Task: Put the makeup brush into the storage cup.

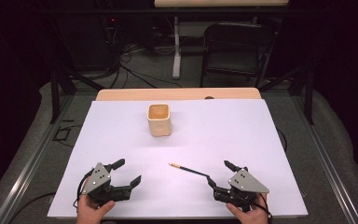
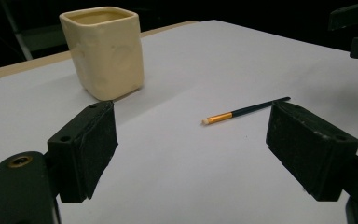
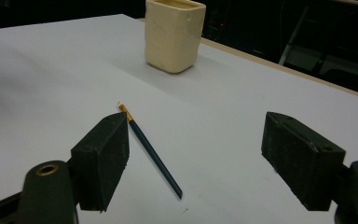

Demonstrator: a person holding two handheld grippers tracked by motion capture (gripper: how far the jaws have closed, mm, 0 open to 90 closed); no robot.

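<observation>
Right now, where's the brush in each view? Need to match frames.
High view: brush lies low centre, just left of the right gripper.
Left gripper view: right of centre, beyond the jaws.
Right gripper view: low centre, beside the left jaw.
Shared landmark: cream cup, behind the brush.

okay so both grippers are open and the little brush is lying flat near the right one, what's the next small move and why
Probably ease the right gripper forward and down until its fingers straddle the brush, then close. The brush lies flat on the white sheet, just ahead of that gripper's open fingers and touching neither; the left gripper sits farther off. The cream cup stands upright and open beyond, a likely place for the brush.
</observation>
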